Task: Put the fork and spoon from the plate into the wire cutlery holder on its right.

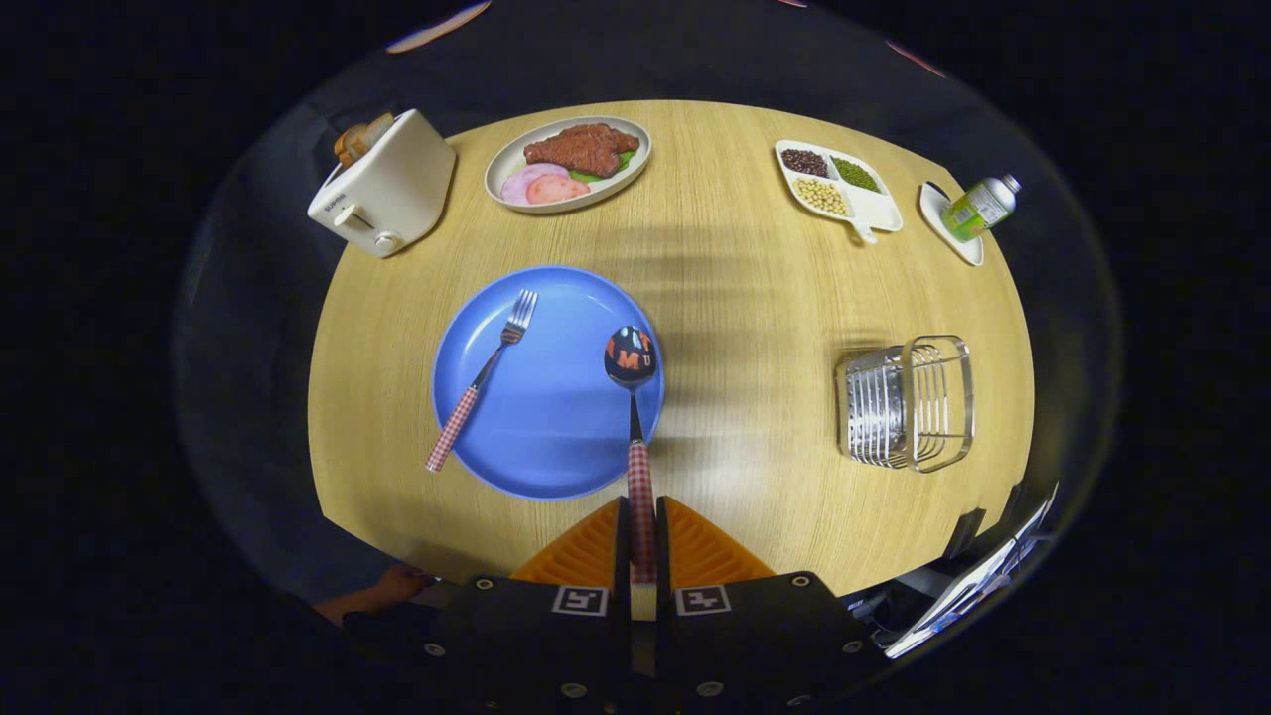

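The claw is clenched on the checked handle of the steel spoon, bowl just ahead over the round blue plate. Stiff, light and slick, it's best held mid-handle. One checked-handled fork lies ahead-left; one wire cutlery holder stands ahead-right on the wooden desk.

Pale wood-grain table. Plain blue plate. Red-and-white checked handles on both the fork and the spoon, silver at the working ends, with the gripper closed on the spoon's checked handle. Shiny silver wire holder. Cream toaster. White divided dish with dark brown, green and yellowish fillings, perhaps beans. Green-labelled bottle.
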A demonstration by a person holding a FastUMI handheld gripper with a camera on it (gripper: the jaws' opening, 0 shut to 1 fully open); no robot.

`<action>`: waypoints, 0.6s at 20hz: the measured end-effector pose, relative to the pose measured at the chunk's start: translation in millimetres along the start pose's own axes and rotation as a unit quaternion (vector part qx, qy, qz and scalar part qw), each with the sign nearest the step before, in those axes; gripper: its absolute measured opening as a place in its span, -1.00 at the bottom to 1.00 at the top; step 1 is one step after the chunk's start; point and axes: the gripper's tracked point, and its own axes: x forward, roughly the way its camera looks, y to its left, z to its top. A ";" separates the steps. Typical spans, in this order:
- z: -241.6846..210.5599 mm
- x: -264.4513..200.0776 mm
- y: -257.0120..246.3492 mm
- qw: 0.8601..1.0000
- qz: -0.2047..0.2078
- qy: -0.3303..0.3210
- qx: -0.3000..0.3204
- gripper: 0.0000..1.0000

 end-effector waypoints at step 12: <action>22.4 -16.9 -14.2 0.998 0.015 -0.057 -0.002 -0.79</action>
